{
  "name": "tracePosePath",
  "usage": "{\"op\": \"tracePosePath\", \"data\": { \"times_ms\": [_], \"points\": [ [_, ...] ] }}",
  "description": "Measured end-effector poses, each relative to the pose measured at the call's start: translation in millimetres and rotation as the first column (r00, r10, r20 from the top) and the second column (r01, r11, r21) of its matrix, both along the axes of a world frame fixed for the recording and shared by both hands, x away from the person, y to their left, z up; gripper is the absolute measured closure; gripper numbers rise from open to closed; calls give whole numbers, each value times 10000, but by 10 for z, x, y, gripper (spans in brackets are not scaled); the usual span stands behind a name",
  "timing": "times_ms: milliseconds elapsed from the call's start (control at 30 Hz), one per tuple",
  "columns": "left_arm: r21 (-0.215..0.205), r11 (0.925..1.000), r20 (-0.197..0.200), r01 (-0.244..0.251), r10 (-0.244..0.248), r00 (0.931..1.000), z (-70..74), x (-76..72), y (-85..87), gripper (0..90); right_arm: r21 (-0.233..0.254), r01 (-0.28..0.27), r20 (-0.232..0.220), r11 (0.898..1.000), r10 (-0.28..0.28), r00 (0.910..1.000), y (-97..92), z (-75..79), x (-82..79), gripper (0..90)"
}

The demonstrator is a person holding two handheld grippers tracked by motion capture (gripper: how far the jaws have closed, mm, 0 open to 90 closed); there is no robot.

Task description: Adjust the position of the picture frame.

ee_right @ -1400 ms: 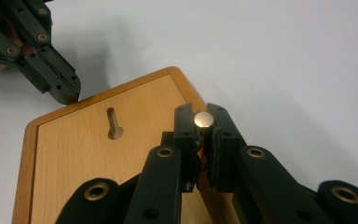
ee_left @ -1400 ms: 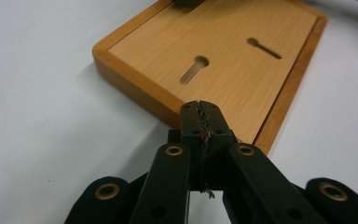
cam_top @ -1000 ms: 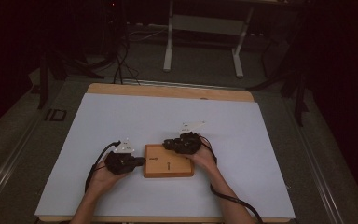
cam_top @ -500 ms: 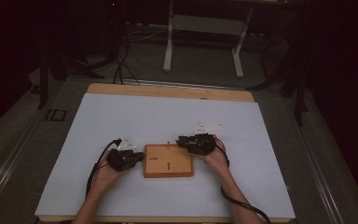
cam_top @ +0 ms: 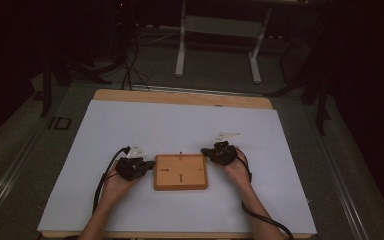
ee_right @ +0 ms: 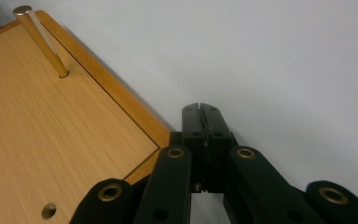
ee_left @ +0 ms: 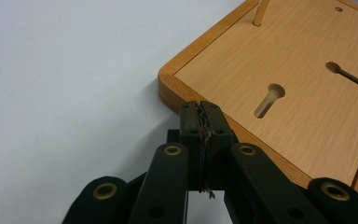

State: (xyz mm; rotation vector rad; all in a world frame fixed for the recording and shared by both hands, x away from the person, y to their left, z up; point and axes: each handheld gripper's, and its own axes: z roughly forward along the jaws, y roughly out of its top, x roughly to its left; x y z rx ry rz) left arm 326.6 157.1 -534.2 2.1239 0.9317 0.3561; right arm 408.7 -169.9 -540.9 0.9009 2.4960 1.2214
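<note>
The white tabletop [cam_top: 130, 125] carries a flat wooden board [cam_top: 180, 171] lying near the person's edge, roughly midway between the two hands, at about 6 o'clock from the tabletop's centre in the high view. The board lies flat with its face up, and its long axis runs from 9 o'clock to 3 o'clock across that view, so each short end faces one hand; that looks like the reason for the hands' places, since two tools set at opposite ends could nudge, square up or steady the board between them. The left gripper [cam_top: 149, 165] sits at the board's 9 o'clock end, close by its far corner, and in the left gripper view its jaws are pressed together with nothing between them, their tips lying over the rounded edge of the board [ee_left: 279, 93]; whether they actually touch the wood cannot be told. The right gripper [cam_top: 207, 151] sits at about 2 o'clock from the board's centre, just off the far right corner; its jaws have just been closing and now stand pressed together on nothing, beside the edge. Two keyhole slots [ee_left: 269, 99] are cut into the face. A thin peg [ee_right: 41, 39] stands upright near the far edge, at 12 o'clock from the board's centre.
</note>
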Motion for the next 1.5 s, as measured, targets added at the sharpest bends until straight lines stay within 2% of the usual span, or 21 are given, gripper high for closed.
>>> {"op": "tracePosePath", "data": {
  "times_ms": [100,400,633,800,1000,1100,1200,1500],
  "points": [
    [59,10000,42,-33,33,10000,0,-2,-8,893,4,-10,-27,10000,10,10000,-29,-3,-22,900],
    [-224,9995,41,-238,239,9997,-27,46,-25,896,-21,-174,-98,9998,173,9998,-128,-7,-107,900],
    [-95,9995,153,-286,288,9995,-30,51,-47,896,-214,-245,-73,9995,244,9997,-136,8,-126,900],
    [-74,9996,143,-263,264,9995,-27,58,-38,883,-293,-27,386,9996,38,9992,-127,55,-195,893],
    [-389,9984,257,-400,410,9988,-1,59,-10,856,-30,70,785,10000,-67,9969,-183,163,-293,876],
    [-585,9971,305,-478,497,9983,17,59,5,844,74,73,834,9999,-79,9965,-215,188,-355,860],
    [-793,9956,543,-501,545,9970,41,51,-5,813,109,130,945,9999,-140,9954,-241,182,-425,828],
    [-1077,9923,805,-616,705,9943,80,32,-25,747,120,325,820,9994,-333,9961,-297,117,-556,790]
  ]
}}
